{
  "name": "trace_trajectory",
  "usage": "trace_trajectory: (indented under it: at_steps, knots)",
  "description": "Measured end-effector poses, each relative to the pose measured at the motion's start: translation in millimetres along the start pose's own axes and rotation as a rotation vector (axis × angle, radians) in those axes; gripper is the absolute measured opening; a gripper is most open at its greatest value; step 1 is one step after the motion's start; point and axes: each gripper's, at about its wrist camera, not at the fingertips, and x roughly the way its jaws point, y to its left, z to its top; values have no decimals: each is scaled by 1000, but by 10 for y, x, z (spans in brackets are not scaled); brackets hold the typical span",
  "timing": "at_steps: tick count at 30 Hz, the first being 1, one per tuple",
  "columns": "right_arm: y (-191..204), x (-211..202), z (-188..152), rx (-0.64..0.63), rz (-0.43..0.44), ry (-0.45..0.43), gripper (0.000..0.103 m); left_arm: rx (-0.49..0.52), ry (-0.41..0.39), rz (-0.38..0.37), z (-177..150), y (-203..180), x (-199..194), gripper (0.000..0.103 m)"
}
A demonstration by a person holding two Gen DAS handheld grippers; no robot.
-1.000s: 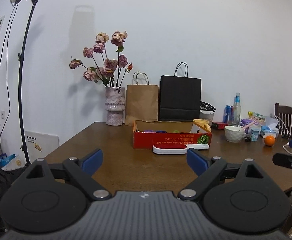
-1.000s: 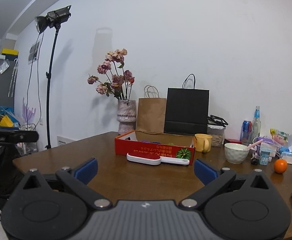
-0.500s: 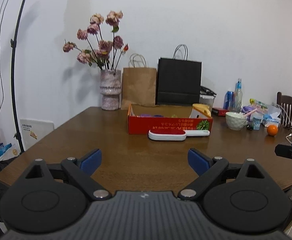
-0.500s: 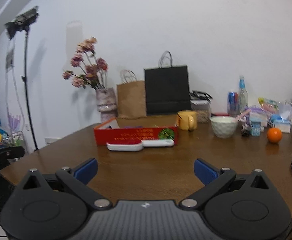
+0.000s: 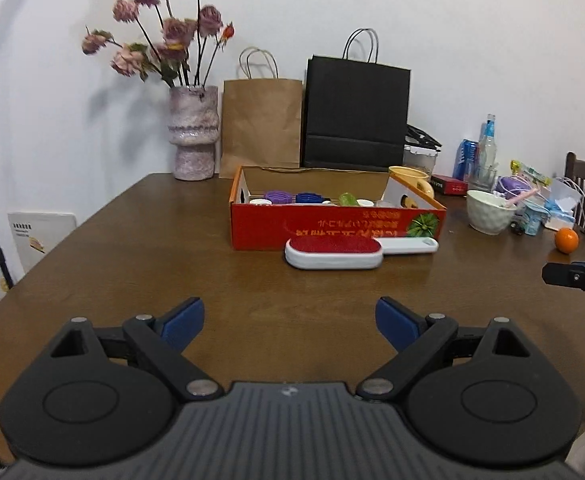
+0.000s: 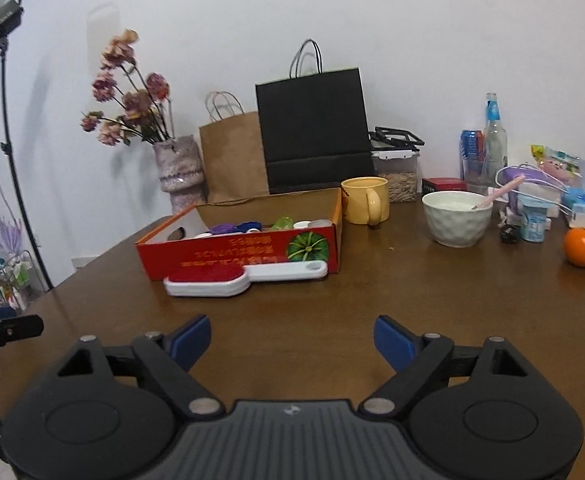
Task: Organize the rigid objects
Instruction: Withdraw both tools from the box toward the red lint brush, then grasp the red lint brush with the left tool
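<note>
A white lint brush with a red pad (image 5: 334, 253) lies on the brown table (image 5: 172, 264) against the front of a red cardboard box (image 5: 332, 226); it also shows in the right wrist view (image 6: 212, 280), in front of the same box (image 6: 236, 254). The box holds several small purple, blue, green and white pieces (image 5: 292, 198). My left gripper (image 5: 290, 320) is open and empty, above the table's near edge, well short of the brush. My right gripper (image 6: 292, 340) is open and empty, also short of the brush. Each gripper shows at the edge of the other's view.
A vase of dried flowers (image 5: 194, 132), a brown paper bag (image 5: 260, 128) and a black bag (image 5: 354, 114) stand behind the box. A yellow mug (image 6: 364, 200), white bowl (image 6: 456, 218), orange (image 6: 580, 246), bottles and packets crowd the right side.
Both grippers have moved forward over the table and tilted down; the box and brush appear larger and closer. Both stay open and empty.
</note>
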Motion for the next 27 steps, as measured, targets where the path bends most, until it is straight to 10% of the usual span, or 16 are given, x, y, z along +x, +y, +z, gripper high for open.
trace_trajectory:
  at_steps: [16,27]
  knots:
    - [-419,1900,633,45,16,187,54,-28,158,-49,628,62,1768,74]
    - [-558,2355,482,88,38,246,26,-30,166,-141,539,32,2205,49]
